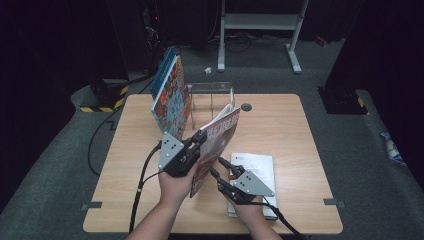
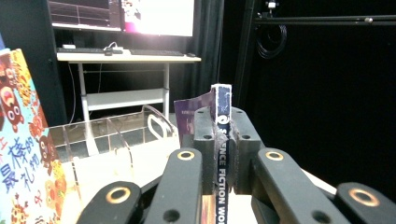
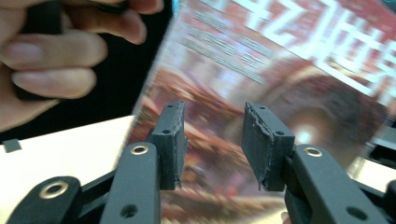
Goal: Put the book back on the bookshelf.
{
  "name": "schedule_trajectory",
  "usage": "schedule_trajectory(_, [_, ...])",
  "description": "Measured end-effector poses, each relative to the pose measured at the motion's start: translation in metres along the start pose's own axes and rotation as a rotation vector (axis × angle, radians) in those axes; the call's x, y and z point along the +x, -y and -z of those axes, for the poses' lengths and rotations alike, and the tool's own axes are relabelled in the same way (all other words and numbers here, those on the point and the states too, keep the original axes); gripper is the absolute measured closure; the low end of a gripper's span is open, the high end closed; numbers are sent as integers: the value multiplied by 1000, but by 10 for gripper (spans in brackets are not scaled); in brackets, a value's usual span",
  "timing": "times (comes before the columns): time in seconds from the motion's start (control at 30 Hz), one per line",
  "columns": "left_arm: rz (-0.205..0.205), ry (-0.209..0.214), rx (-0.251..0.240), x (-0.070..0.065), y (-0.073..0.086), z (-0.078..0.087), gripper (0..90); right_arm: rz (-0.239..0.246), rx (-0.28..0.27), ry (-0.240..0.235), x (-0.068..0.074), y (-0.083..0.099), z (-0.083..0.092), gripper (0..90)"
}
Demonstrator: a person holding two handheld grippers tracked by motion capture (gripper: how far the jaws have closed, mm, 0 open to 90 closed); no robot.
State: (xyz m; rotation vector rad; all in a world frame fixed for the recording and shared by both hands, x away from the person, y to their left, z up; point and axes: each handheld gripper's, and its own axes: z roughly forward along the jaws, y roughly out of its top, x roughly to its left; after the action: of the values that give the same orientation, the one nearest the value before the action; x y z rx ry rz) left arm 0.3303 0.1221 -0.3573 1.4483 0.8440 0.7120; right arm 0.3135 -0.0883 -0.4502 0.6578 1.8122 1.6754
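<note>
Magazine (image 1: 220,140) in left gripper (image 1: 192,147) jaws

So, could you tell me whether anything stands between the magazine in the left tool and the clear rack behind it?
Nothing visible does. The red-covered science fiction magazine, clamped by its spine in the left tool, stands just before the clear acrylic divider rack; the colourful picture book fills the rack's left side, beside the path.

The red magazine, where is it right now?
In the high view the red magazine stands on edge mid-table, its spine clamped in the left gripper, between the clear rack and the white book.
</note>
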Motion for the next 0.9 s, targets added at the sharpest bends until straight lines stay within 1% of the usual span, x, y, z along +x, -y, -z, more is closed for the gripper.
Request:
schedule_trajectory(0.03, [-2, 1, -3, 1, 0, 1, 840, -2, 8, 8, -3, 0, 2, 590])
schedule_trajectory(0.07, [-2, 2, -8, 2, -1, 1, 840, -5, 12, 27, -10, 1, 6, 590])
schedule_trajectory(0.13, [-4, 7, -13, 2, -2, 1, 840, -7, 16, 34, -12, 1, 8, 590])
schedule_trajectory(0.27, [-17, 8, -21, 4, -7, 0, 841, -1, 24, 78, -26, 2, 20, 590])
schedule_trajectory(0.33, [-16, 10, -27, 5, -9, -3, 841, -8, 24, 96, -32, 2, 26, 592])
schedule_trajectory(0.5, [-8, 13, -33, 14, -16, -14, 842, 1, 27, 143, -46, 4, 36, 603])
schedule_trajectory(0.57, [-6, 15, -42, 17, -20, -19, 842, -1, 31, 162, -52, 5, 42, 606])
schedule_trajectory(0.7, [-10, 23, -52, 18, -24, -26, 842, -2, 30, 183, -58, 6, 47, 613])
schedule_trajectory(0.73, [-6, 26, -57, 18, -25, -28, 842, -2, 30, 183, -58, 6, 47, 613])
schedule_trajectory(0.83, [-20, 36, -83, 18, -29, -31, 843, -8, 28, 190, -59, 8, 48, 615])
schedule_trajectory(0.9, [-26, 49, -90, 18, -29, -31, 843, -11, 34, 190, -58, 9, 48, 616])
